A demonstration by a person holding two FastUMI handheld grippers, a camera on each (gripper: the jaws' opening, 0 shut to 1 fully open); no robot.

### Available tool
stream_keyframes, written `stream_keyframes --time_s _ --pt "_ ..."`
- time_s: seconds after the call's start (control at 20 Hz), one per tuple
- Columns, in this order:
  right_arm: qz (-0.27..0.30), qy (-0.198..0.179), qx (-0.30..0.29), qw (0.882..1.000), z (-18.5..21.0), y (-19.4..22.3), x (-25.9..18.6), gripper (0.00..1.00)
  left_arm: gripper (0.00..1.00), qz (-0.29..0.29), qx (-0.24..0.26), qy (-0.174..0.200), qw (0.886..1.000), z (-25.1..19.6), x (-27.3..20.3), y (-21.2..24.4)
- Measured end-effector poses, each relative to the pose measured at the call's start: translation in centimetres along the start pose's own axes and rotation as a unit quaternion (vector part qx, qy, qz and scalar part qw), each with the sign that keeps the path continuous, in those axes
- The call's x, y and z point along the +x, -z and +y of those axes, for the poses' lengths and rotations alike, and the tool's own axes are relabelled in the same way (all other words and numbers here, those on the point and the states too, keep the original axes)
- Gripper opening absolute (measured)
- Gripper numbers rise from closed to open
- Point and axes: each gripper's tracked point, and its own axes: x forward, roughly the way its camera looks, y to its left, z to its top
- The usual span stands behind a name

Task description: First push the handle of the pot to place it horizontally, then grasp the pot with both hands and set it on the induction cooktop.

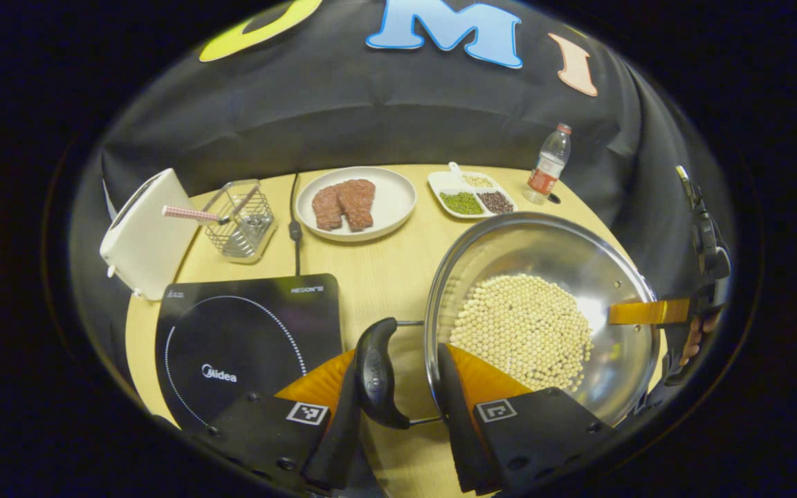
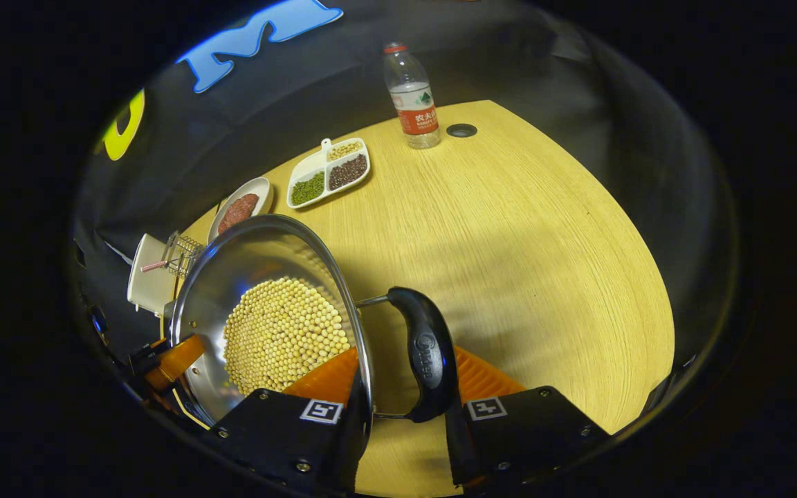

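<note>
Pot (image 1: pixel 544 311) of steel, holding a heap of pale beans (image 1: pixel 523 332), is seen in the left gripper view to the right of the induction cooktop (image 1: pixel 246 339), not on its glass, above the wooden table (image 1: pixel 378 266). The left gripper (image 1: pixel 398 394) has its 2 fingers set apart around the pot's near black handle (image 1: pixel 378 373) and rim; whether both press on them I cannot tell. Across the pot the other gripper reaches the far rim. Behind the cooktop lie a toaster (image 1: pixel 142 235), a wire basket (image 1: pixel 241 221), a plate of meat (image 1: pixel 357 202), a divided dish of grains (image 1: pixel 471 195) and a bottle (image 1: pixel 549 166). In the right gripper view the pot (image 2: pixel 260 304) sits at the left, and the right gripper (image 2: pixel 405 408) straddles its other black handle (image 2: pixel 426 353) and the rim, fingers spread to either side; a firm pinch cannot be told. The left gripper (image 2: pixel 170 363) meets the far rim. Behind the pot stand the bottle (image 2: pixel 412 97), dish (image 2: pixel 329 173) and plate (image 2: pixel 241 207).
</note>
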Motion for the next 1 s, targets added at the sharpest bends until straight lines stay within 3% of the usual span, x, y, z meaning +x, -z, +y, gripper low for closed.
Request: stream_keyframes --time_s 0.05,0.1,0.35,0.4,0.75,0.9,1.0 --pt "-0.001 -0.001 -0.002 1.000 0.4 0.1 -0.3 0.51 0.60 -0.001 -0.001 0.000 1.000 0.2 -0.1 0.0" --pt "-0.003 0.000 -0.002 1.000 0.9 0.1 -0.6 0.51 0.63 -0.002 -0.001 -0.001 1.000 0.3 -0.3 -0.1" --pt "-0.009 -0.007 -0.011 1.000 4.2 0.9 -1.9 0.51 0.60 -0.012 -0.003 -0.005 1.000 0.8 -1.2 -0.5" --pt "-0.008 -0.010 -0.010 1.000 5.0 1.1 -2.1 0.51 0.63 -0.015 -0.001 -0.006 1.000 0.9 -1.4 -0.8" --pt "-0.006 -0.020 -0.018 1.000 10.8 2.6 -3.1 0.51 0.60 -0.030 -0.012 -0.014 0.999 0.3 -1.1 -0.3" --pt "-0.005 -0.022 -0.020 1.000 13.2 3.4 -3.0 0.51 0.63 -0.030 -0.015 -0.014 0.999 0.4 -1.3 -0.5" --pt "-0.001 -0.023 -0.020 1.000 14.7 4.0 -3.0 0.51 0.60 -0.033 -0.016 -0.017 0.999 0.4 -1.3 -0.7"
